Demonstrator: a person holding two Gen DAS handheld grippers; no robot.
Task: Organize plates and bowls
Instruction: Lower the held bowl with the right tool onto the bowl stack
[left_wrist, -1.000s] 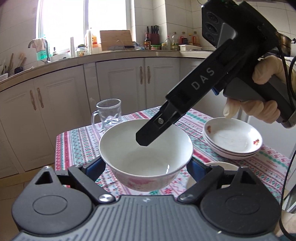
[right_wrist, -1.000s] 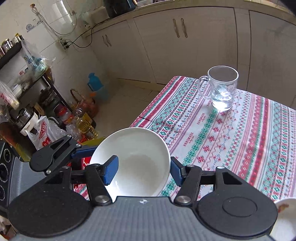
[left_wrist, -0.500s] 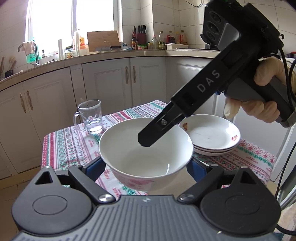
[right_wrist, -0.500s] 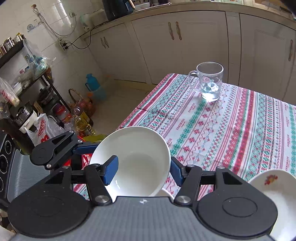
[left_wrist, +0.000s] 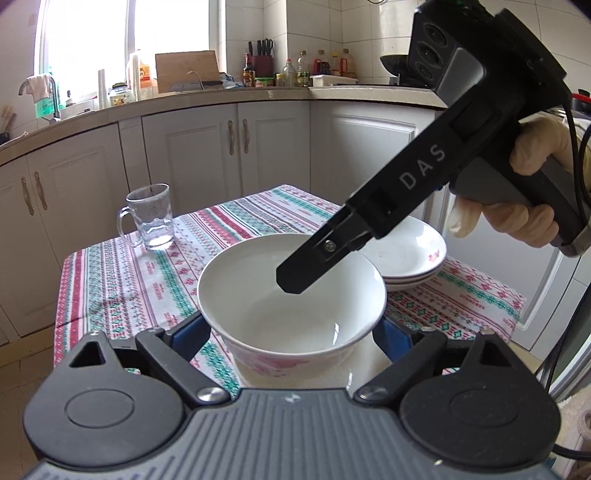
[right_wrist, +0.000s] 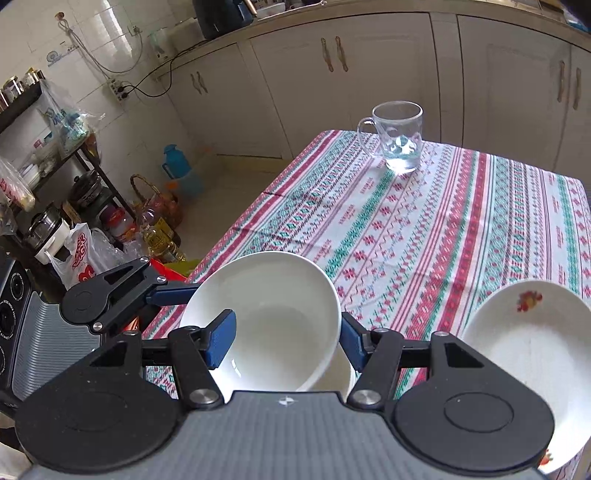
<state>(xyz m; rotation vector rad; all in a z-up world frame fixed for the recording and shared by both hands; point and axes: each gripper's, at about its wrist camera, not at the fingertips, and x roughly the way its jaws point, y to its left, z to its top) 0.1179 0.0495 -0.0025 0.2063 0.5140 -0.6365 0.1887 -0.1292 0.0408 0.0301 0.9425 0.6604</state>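
A white bowl (left_wrist: 258, 295) with a pink pattern outside hangs just above the table, held from two sides. My left gripper (left_wrist: 291, 332) is shut on it, its blue pads against the outer wall left and right. My right gripper (right_wrist: 286, 341) is shut on the same bowl (right_wrist: 280, 325), one pad inside, the other against the outer wall. Its finger (left_wrist: 314, 258) dips in over the far rim. Directly beneath sits a second white bowl (left_wrist: 295, 373), mostly hidden. A stack of white plates (left_wrist: 406, 254) with a small red motif lies to the right.
A glass mug (left_wrist: 151, 218) stands at the far left corner of the striped tablecloth (left_wrist: 129, 280). A gloved hand (left_wrist: 532, 221) holds the right gripper. White cabinets ring the table. In the right wrist view the floor left of the table holds bottles and a cluttered rack (right_wrist: 55, 192).
Both grippers have carried the bowl sideways over the table towards the plate stack. The mug has slid away to the left, and the lower white bowl now shows under the held one.
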